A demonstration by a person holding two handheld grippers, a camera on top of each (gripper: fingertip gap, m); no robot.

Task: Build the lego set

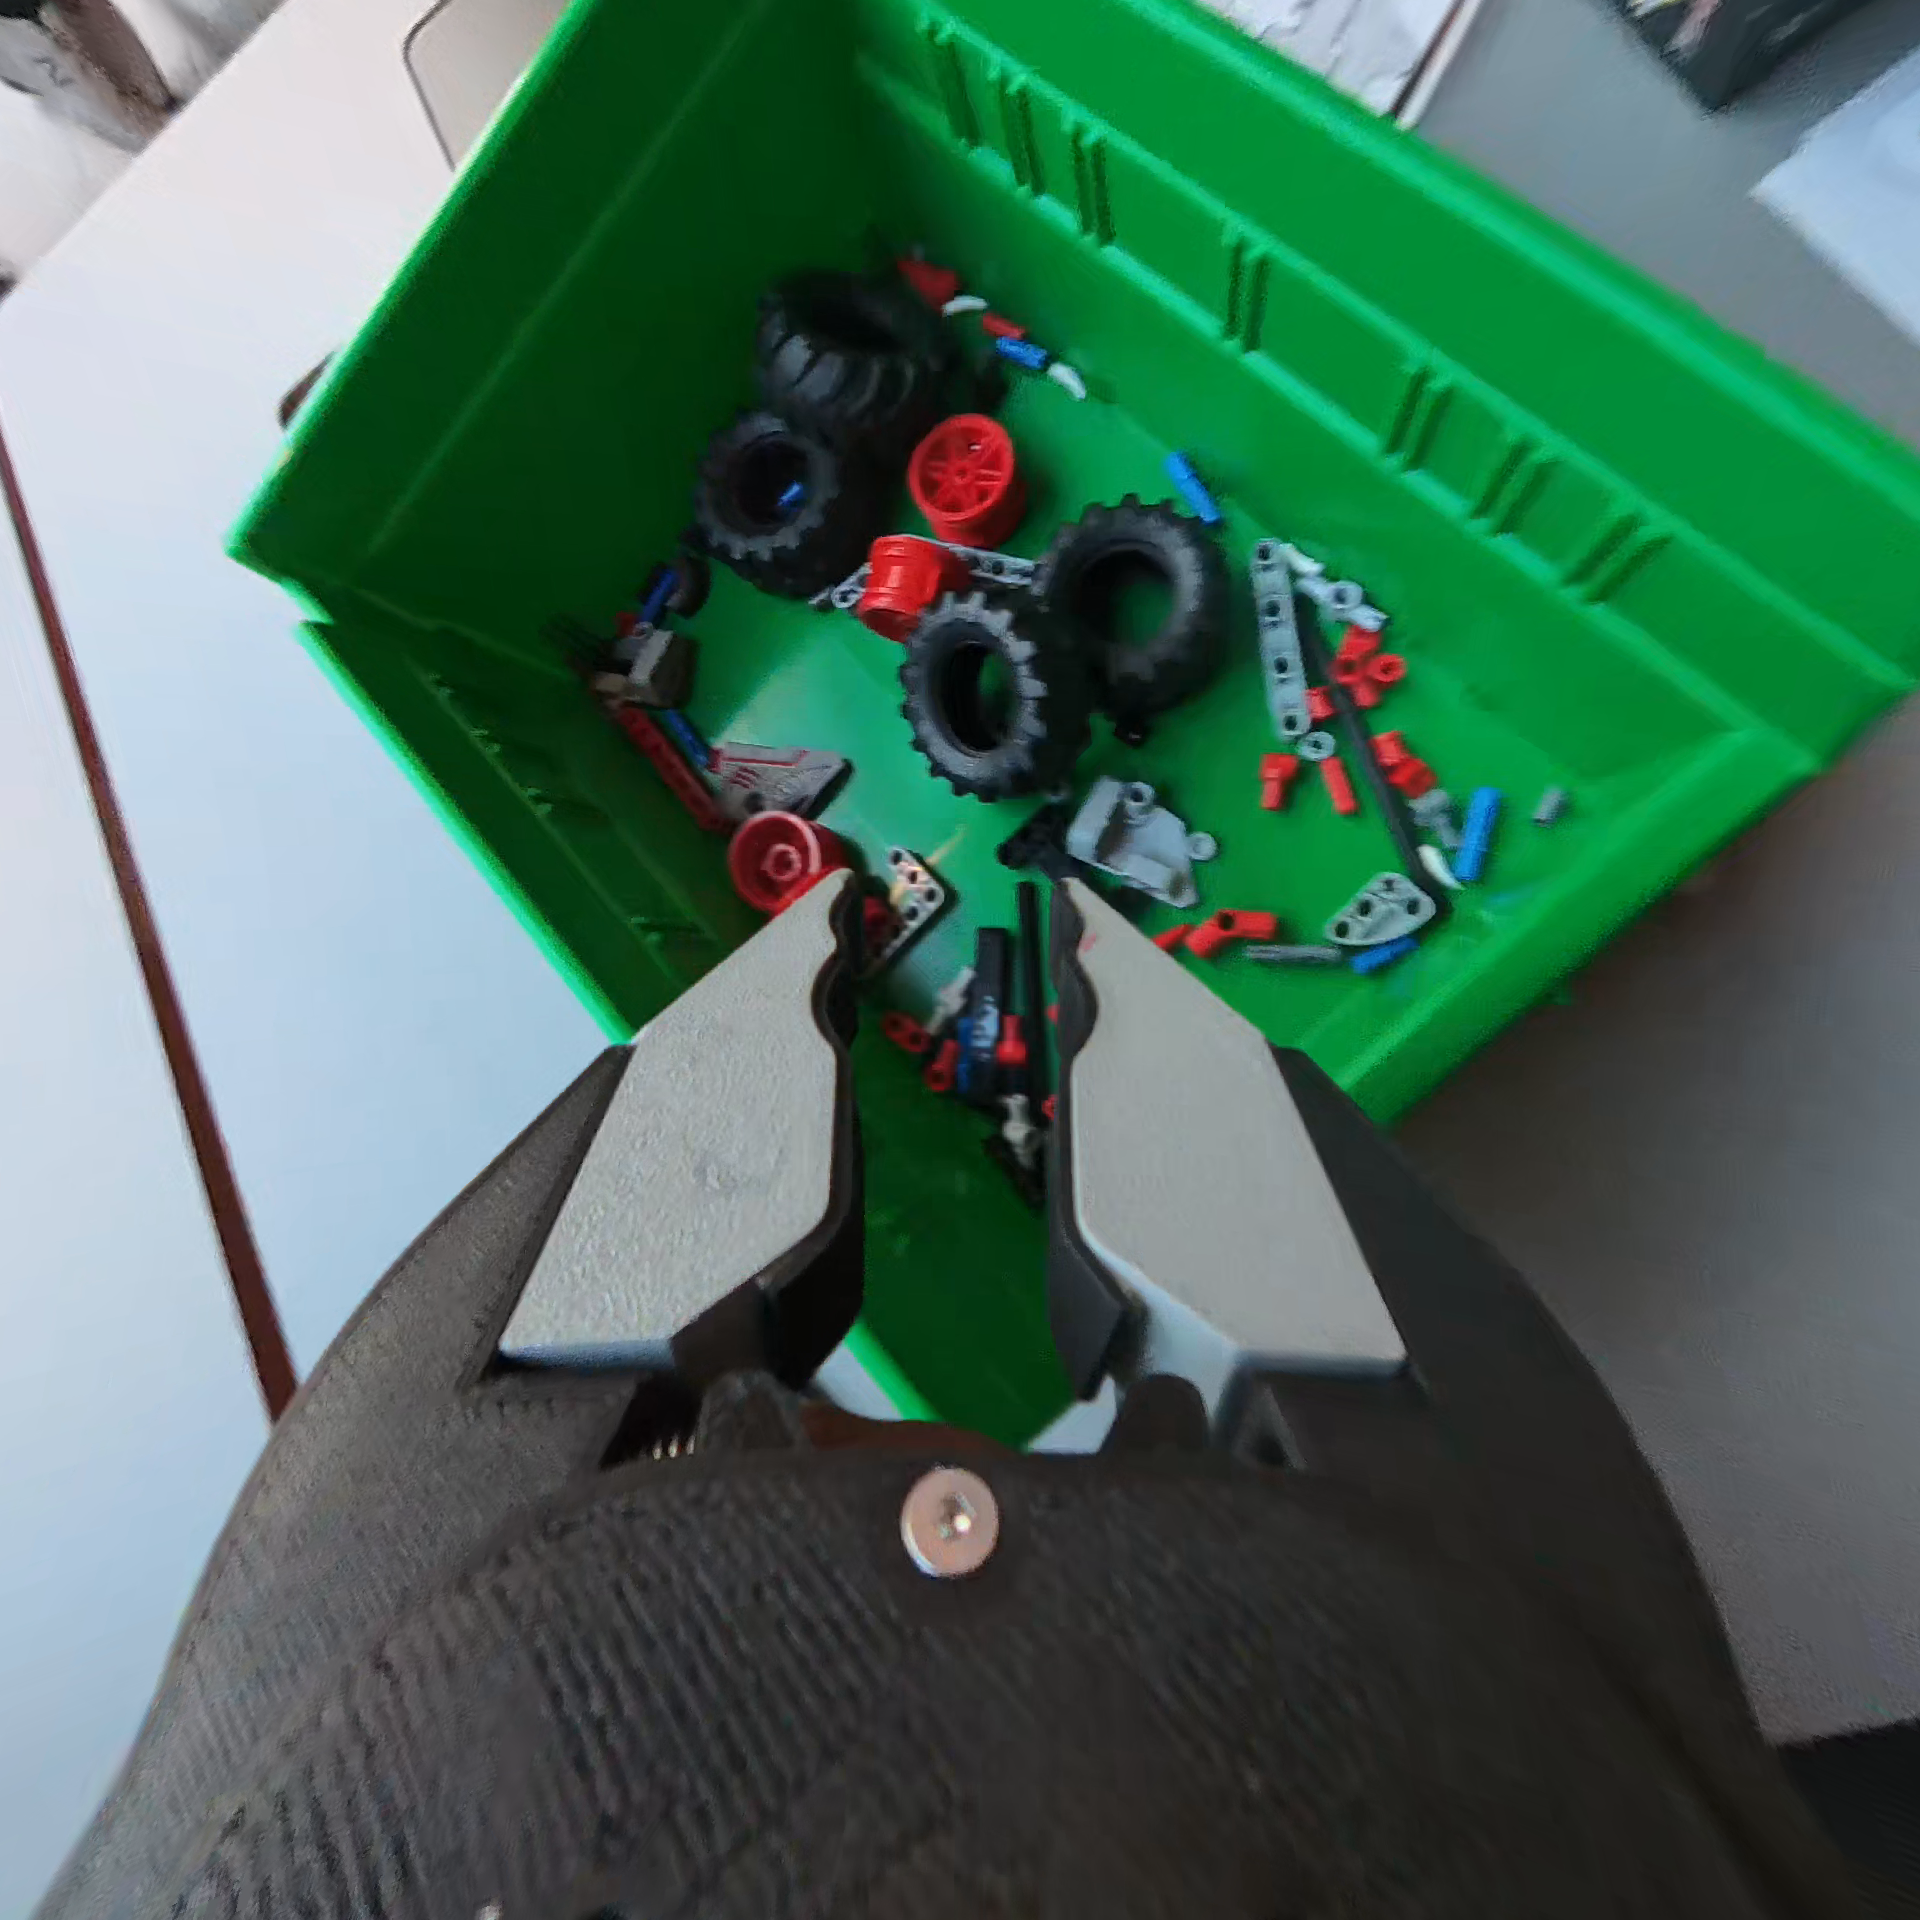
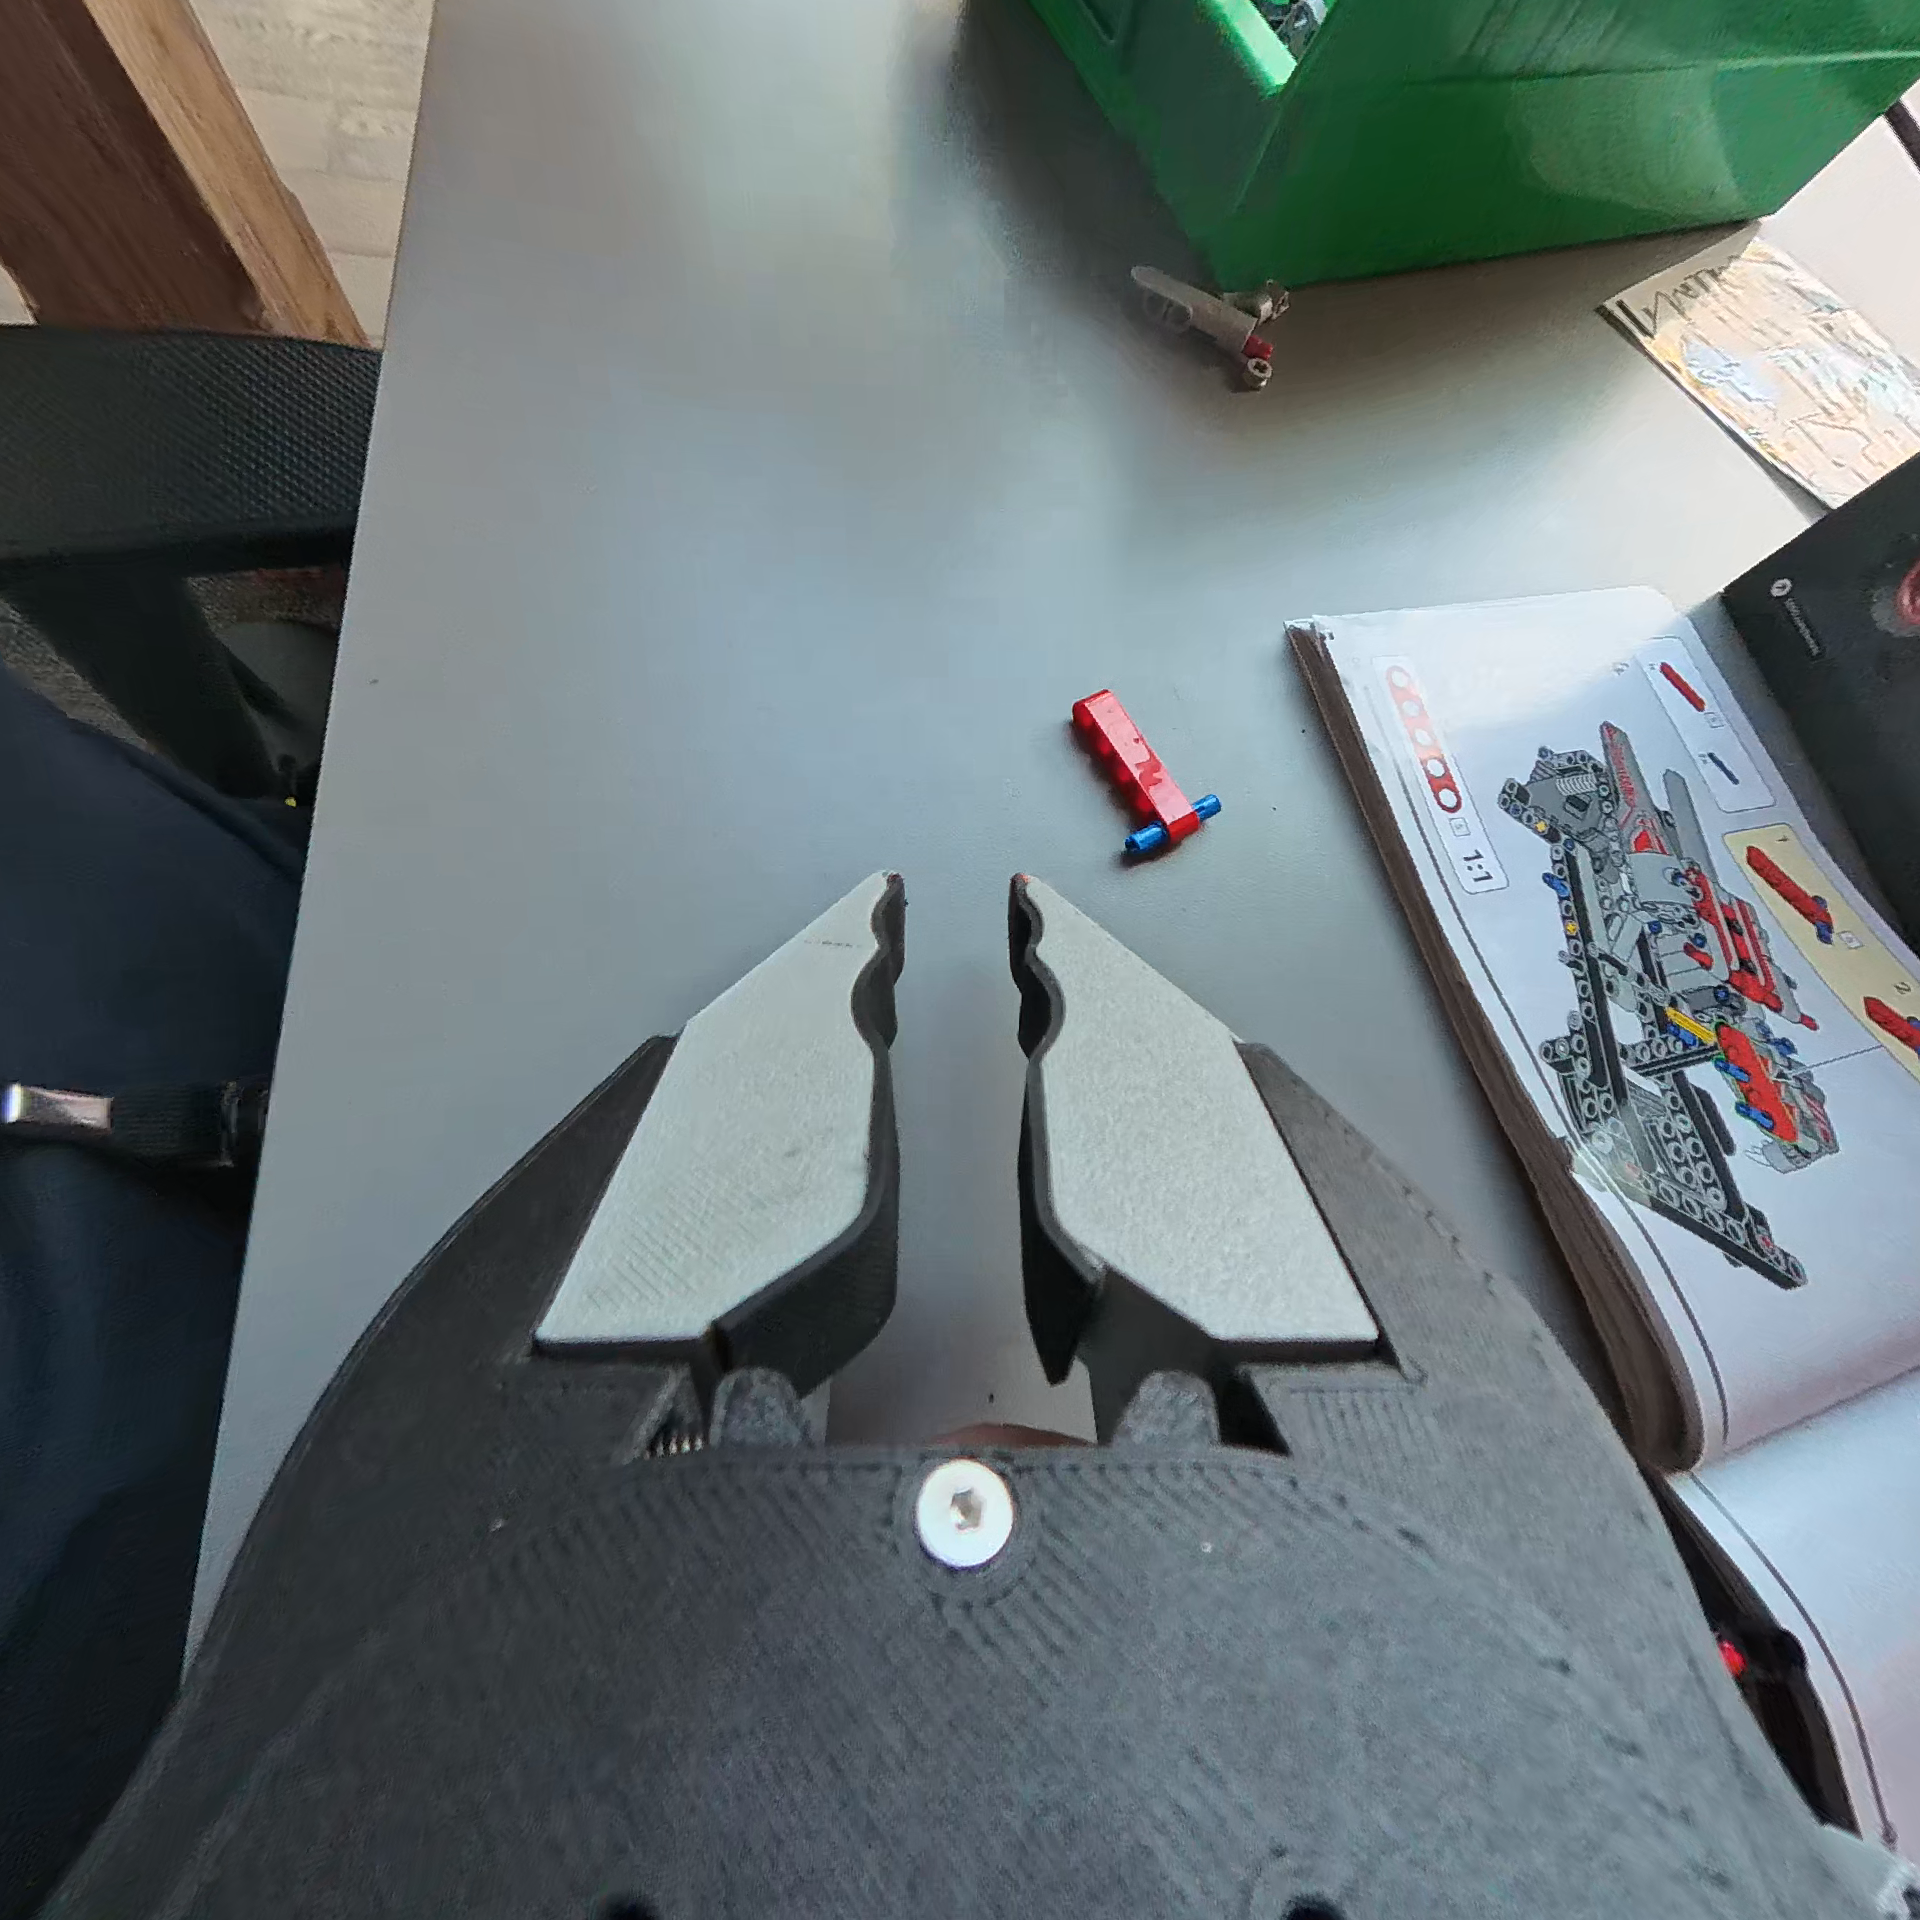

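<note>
Lego parts, loose plastic tyres, red hubs and pins (image 1: 1039, 665): in the green plastic bin (image 1: 582, 343). Our left gripper (image 1: 951, 894) hovers above, parted, empty; right gripper (image 2: 956, 883) likewise, near a red beam with blue pin (image 2: 1138, 774). Risk: crowded pieces, so we may pinch several.

Print on three paper and card items by the green bin

The open instruction booklet (image 2: 1621, 997) carries a short scale mark beside a drawn red beam, and small step numerals in its boxed panels. The black box (image 2: 1839, 644) at the right edge bears a line of tiny white print, too small to read. The leaflet (image 2: 1787, 364) beyond shows large stylised lettering, cut off and blurred.
</note>
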